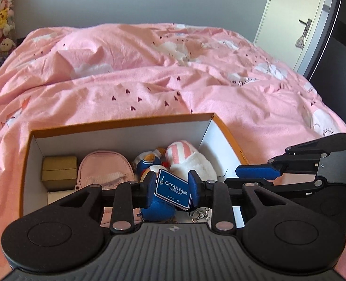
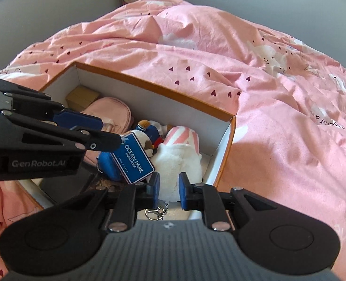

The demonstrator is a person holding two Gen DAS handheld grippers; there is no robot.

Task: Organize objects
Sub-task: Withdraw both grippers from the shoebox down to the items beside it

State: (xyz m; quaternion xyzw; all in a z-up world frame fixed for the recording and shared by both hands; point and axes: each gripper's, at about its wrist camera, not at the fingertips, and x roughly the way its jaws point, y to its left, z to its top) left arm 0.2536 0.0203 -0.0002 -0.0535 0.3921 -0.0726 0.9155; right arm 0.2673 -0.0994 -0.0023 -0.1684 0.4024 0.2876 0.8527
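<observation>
1. Release appears to be the step in hand: the left gripper (image 1: 171, 186) hangs over the near part of the box (image 1: 121, 121), its tongs part spread. The blue tag (image 1: 173, 190) sits in the gap as the left wrist view shows it. From the right wrist view the tag only hangs off one fingertip and is not clamped.
2. To do it well, I would spread the tongs a little wider before lifting, so the tag's card edge does not catch on a pad and drag the toy out of the box.
3. Lift straight up out of the box, away from its orange rim, and keep clear of the right gripper (image 2: 169, 187). That one hovers over the box's near right corner, its tongs a narrow gap apart and pinching nothing.
4. The metal clasp (image 2: 155, 212) lies on the box floor beneath both grippers; a finger could snag it.
5. The plush toy (image 1: 147, 161) lies in the middle of the box. It is small, soft, blue and white with a brown head, and its glossy tag reads "Ocean Park Hong Kong".
6. Inside the box, a striped pink-and-white plush (image 1: 180, 154) touches the toy on the right. A pink pouch (image 1: 102, 166) is on its left, and a gold carton (image 1: 59, 172) stands in the far left corner.
</observation>
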